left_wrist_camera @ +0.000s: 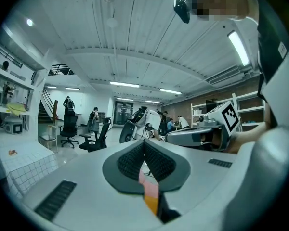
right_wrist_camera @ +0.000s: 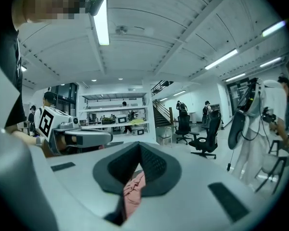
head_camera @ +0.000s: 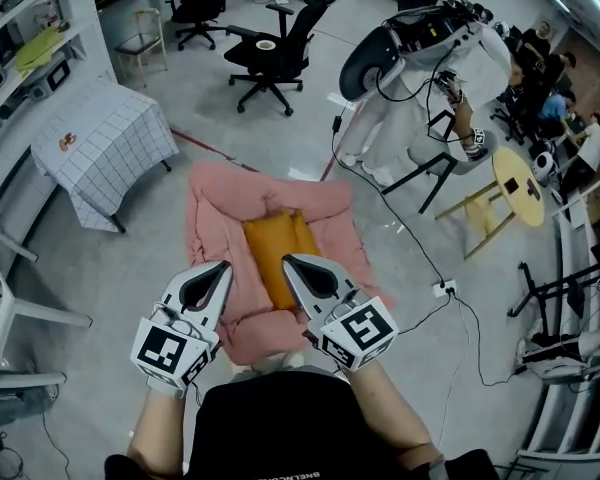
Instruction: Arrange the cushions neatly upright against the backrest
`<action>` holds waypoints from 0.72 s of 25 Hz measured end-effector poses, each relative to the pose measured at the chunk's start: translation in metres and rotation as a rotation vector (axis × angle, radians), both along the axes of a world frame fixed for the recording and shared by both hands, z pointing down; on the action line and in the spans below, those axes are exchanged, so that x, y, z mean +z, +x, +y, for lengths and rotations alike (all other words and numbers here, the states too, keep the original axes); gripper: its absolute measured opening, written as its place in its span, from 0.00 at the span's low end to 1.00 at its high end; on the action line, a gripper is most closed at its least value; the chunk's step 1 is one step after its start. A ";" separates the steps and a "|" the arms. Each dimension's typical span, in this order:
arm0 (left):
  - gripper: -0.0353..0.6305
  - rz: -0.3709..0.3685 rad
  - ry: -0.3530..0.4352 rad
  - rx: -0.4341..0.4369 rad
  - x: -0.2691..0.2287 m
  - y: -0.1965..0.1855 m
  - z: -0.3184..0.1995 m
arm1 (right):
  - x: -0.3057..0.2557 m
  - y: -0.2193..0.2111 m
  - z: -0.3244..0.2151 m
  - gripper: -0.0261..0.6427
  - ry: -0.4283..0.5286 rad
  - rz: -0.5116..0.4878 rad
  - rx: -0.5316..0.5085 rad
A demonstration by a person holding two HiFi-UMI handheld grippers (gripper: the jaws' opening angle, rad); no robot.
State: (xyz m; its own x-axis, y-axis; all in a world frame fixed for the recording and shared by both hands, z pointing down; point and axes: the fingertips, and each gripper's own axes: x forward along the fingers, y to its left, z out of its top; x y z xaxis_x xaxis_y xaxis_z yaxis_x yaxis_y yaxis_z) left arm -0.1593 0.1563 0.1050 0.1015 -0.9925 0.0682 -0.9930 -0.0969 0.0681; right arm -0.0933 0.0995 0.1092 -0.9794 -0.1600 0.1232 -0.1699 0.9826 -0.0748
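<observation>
Both grippers are up at waist height now, pointing level out over the floor. The left gripper (head_camera: 224, 266) has its fingers pressed together with nothing in them, and the right gripper (head_camera: 287, 261) is the same, closed tight and empty. Down below sits the pink seat (head_camera: 215, 203), rumpled and spread wide, and the orange cushion (head_camera: 277, 248) lies along its middle, well beneath the tips and touched by neither. From straight overhead I honestly can't say whether that cushion is lying flat or propped against the seat's back; the steep look down flattens everything. So this fits two readings: hands raised before going down to the cushion, or hands lifted clear after setting it. Either way, any fresh hold would call for those jaws to part first and take the cushion by an edge, since it looks soft and floppy. Only one cushion shows. The seat's near edge is hidden behind the grippers and the person's dark top (head_camera: 280, 428). Both gripper views look out across the room and catch only slivers of pink and orange below the closed tips.
</observation>
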 end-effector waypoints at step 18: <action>0.07 -0.013 0.011 -0.041 -0.008 0.008 0.005 | -0.005 0.004 0.004 0.05 0.016 -0.011 -0.026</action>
State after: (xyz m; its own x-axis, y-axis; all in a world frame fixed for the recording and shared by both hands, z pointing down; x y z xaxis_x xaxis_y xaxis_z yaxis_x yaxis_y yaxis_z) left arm -0.1516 0.1618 0.0966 0.0603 -0.9965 0.0585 -0.9969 -0.0571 0.0547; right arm -0.0897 0.1033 0.1044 -0.9846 -0.1358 0.1097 -0.1430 0.9878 -0.0608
